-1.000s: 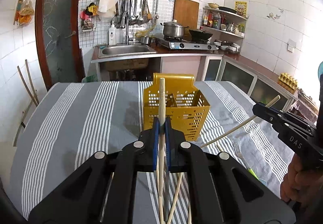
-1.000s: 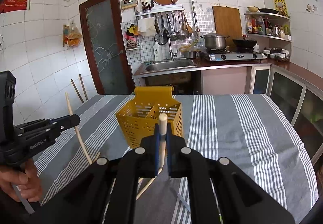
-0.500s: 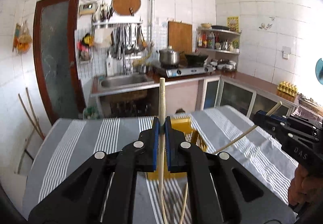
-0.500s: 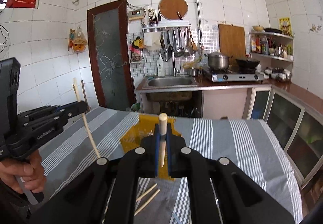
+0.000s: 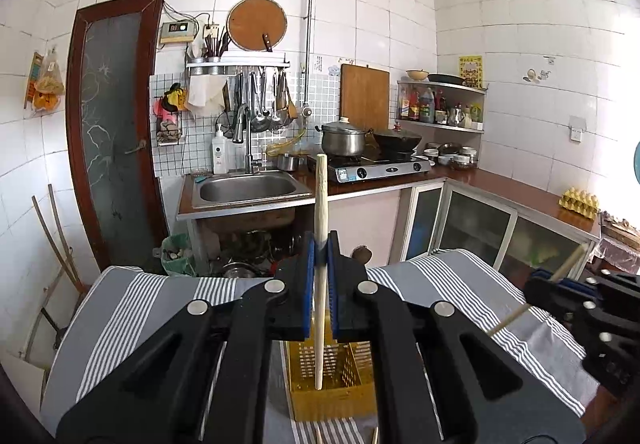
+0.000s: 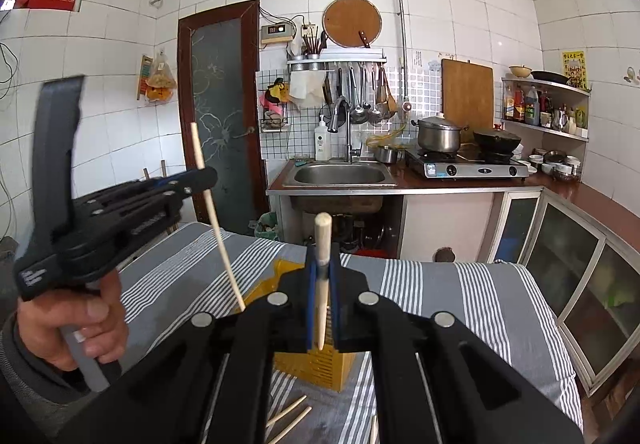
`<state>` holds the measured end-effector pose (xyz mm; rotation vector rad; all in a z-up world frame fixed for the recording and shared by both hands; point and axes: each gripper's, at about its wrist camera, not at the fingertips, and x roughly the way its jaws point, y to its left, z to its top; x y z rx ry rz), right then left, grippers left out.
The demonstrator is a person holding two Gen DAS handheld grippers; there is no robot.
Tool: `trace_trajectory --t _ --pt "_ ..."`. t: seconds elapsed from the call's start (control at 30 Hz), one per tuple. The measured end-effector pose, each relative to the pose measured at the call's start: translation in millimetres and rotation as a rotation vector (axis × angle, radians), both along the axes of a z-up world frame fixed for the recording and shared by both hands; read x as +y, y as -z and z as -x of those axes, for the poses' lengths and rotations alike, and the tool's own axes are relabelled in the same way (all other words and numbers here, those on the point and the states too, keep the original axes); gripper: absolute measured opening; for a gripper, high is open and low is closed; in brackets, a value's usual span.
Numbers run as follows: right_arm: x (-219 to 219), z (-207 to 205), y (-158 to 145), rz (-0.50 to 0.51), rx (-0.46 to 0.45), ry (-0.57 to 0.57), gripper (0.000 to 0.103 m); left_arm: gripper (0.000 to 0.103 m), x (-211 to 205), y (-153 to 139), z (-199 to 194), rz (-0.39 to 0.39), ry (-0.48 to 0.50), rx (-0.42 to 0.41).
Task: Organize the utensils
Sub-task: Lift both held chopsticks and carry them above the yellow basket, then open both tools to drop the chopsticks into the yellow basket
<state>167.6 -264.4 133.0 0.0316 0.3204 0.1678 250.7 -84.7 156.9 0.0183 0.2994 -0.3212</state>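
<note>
My left gripper (image 5: 320, 244) is shut on a wooden chopstick (image 5: 321, 204) held upright, its lower end hanging above the yellow perforated utensil basket (image 5: 332, 388). My right gripper (image 6: 323, 256) is shut on another wooden chopstick (image 6: 322, 240), also upright, above the same basket (image 6: 316, 364). The left gripper with its chopstick (image 6: 212, 212) shows at the left of the right wrist view. The right gripper's chopstick (image 5: 560, 272) shows at the right of the left wrist view. Loose chopsticks (image 6: 290, 418) lie on the cloth near the basket.
The table has a grey and white striped cloth (image 6: 460, 296). Behind it are a sink counter (image 5: 248, 190), a gas stove with a pot (image 5: 344, 140) and glass-front cabinets (image 5: 472, 224). A brown door (image 5: 112, 124) is at the back left.
Both grippers have risen and tilted up with their chopsticks. The basket has dropped low in both views, mostly behind the jaws. The chopsticks now stand nearer to upright.
</note>
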Motion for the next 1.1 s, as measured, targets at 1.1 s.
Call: trace_trajectory --t 1.1 --pt "-39.1 -25.5 29.9 -0.016 0.057 0.119 0.044 0.044 54.2 52.6 -12.4 -0.003 -0.115 0.084"
